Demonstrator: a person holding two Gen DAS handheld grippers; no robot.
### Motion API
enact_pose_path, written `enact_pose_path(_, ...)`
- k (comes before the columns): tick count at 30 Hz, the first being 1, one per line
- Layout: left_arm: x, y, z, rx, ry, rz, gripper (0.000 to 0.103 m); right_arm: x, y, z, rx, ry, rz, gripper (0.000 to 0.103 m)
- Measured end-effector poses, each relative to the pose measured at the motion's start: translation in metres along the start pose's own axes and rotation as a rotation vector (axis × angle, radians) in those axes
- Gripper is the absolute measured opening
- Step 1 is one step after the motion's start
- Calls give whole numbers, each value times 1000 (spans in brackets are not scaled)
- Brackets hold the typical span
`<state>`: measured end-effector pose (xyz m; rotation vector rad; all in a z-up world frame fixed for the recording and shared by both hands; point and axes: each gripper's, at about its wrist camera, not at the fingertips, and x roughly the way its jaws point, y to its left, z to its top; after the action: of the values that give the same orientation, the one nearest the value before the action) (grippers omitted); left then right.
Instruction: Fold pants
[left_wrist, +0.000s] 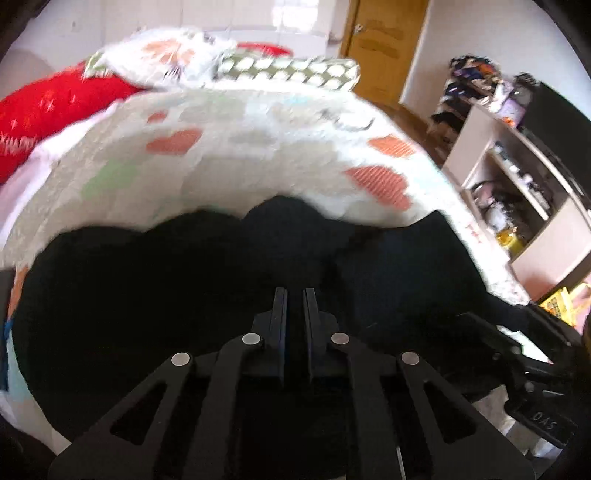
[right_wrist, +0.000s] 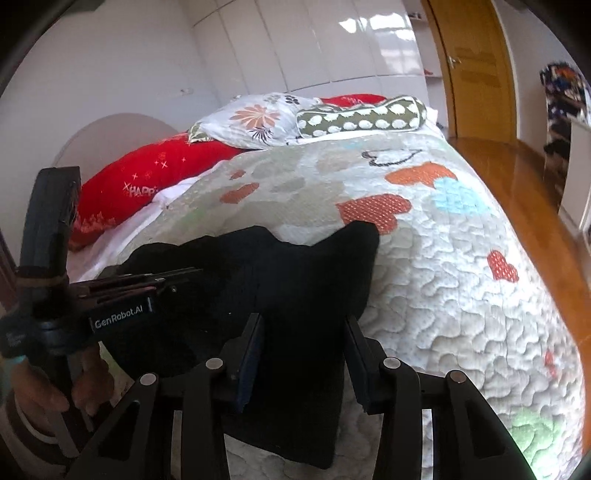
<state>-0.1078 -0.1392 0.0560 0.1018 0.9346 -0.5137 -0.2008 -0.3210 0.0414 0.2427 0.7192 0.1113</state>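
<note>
Black pants (right_wrist: 295, 280) lie in a folded heap on the quilted bedspread (right_wrist: 443, 258). In the left wrist view the pants (left_wrist: 166, 288) fill the lower half, blurred. My left gripper (left_wrist: 294, 295) sits low over the black cloth with its jaws nearly together; whether cloth is pinched between them does not show. It also shows at the left of the right wrist view (right_wrist: 177, 277), lying across the pants. My right gripper (right_wrist: 304, 325) is open, its fingers straddling the near part of the pants without closing on them.
Pillows lie at the head of the bed: a red one (right_wrist: 147, 184), a floral one (right_wrist: 255, 118), a green spotted bolster (right_wrist: 362, 118). A wooden door (right_wrist: 472, 66) and wood floor (right_wrist: 517, 177) are right of the bed. A cluttered shelf unit (left_wrist: 517, 177) stands right.
</note>
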Motion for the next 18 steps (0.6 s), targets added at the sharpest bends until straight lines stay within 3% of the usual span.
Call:
enact_pose_path(3,6,7,-8,-49,35,-26,7,21,-2,-10,-30,88,-81,42)
enact_pose_path(6,-4,6,-11,-58,38,-49,8,10,-10,-10,21,61,-55,42)
enact_pose_path(8,-9,7,-10,-72,59,-88,15,0,-15,-8,36,38,-65,42)
enact_pose_path(9,-11,6,-10,-78,62,-113,28,-6,-17,-7,36,28,-74,42)
enact_pose_path(10,-14,6,-11,-85,63,-135,51,-11,-20,-6,42,16,-79,42)
enact_pose_path(12,-19,5,-13,-107,51,-184,70,-19,-26,-5,65,3,-73,42)
enact_pose_path(15,-23,2,-15,-127,53,-235,70,-25,-28,-4,72,-11,-70,43)
enact_pose_path(18,-11,-8,-16,-113,105,-226,70,-29,-27,-3,76,-26,-64,43)
